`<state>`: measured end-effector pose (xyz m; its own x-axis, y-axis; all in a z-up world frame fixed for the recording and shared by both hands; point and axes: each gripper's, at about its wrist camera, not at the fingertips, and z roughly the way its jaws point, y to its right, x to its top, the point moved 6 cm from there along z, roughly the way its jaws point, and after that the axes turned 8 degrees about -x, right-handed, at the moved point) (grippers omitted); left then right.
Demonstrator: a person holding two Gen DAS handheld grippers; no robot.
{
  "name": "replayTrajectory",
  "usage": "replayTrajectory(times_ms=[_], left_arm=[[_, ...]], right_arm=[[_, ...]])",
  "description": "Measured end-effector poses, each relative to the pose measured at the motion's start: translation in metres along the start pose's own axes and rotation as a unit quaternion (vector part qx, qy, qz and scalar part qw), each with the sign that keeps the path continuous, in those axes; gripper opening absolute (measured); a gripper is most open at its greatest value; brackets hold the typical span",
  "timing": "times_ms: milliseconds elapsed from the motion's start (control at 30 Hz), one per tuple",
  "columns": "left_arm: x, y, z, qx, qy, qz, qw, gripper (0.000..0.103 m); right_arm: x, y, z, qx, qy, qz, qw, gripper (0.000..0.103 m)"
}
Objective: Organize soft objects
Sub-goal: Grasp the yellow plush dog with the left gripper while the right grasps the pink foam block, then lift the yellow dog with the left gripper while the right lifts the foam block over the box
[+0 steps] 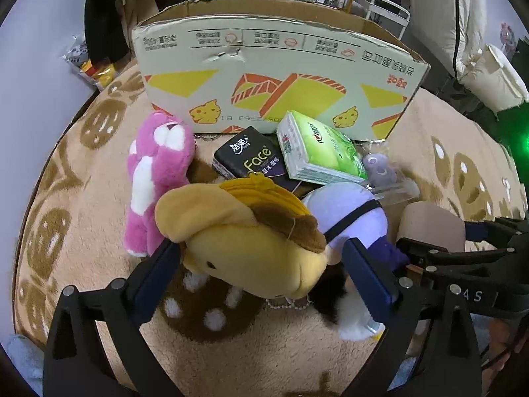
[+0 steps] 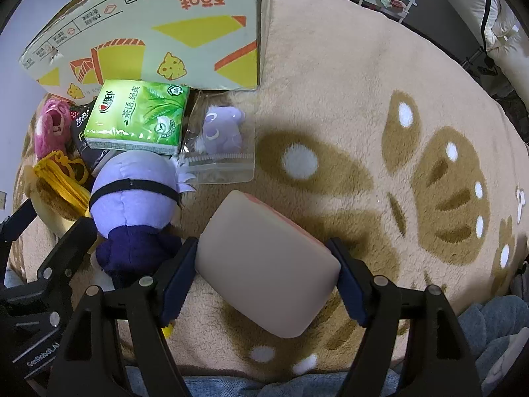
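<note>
My left gripper is shut on a yellow plush dog with a brown ear and a zip pouch, held just above the rug. My right gripper is shut on a beige soft block; the block also shows in the left wrist view. A lilac plush with a black band lies between the two grippers. A pink plush bear, a black tissue pack, a green tissue pack and a small purple toy in a clear bag lie in front of the cardboard box.
All lies on a beige rug with brown patterns. The open cardboard box stands at the back. A white rack and white bedding stand behind to the right. Snack bags lie at the far left.
</note>
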<state>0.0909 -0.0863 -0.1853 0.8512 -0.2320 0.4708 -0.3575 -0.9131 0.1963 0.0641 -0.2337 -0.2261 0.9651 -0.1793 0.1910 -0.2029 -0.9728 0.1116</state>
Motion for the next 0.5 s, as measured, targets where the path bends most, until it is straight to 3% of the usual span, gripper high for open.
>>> replayTrajectory(times_ms=[233, 367, 500], left_arm=[[-0.0028, -0.0112, -0.0037, -0.003, -0.001, -0.03, 0.9995, 0.084], [-0.0048, -0.0081, -0.0021, -0.01, -0.003, -0.02, 0.9997, 0.068], [-0.0051, -0.0077, -0.0056, -0.016, -0.002, -0.019, 0.9997, 0.061]], right_arm=[[-0.001, -0.0006, -0.0016, -0.003, 0.003, -0.003, 1.0, 0.081], [-0.0012, -0.0001, -0.0026, -0.002, 0.004, -0.002, 1.0, 0.081], [-0.001, 0.0006, -0.004, -0.004, 0.006, -0.002, 1.0, 0.08]])
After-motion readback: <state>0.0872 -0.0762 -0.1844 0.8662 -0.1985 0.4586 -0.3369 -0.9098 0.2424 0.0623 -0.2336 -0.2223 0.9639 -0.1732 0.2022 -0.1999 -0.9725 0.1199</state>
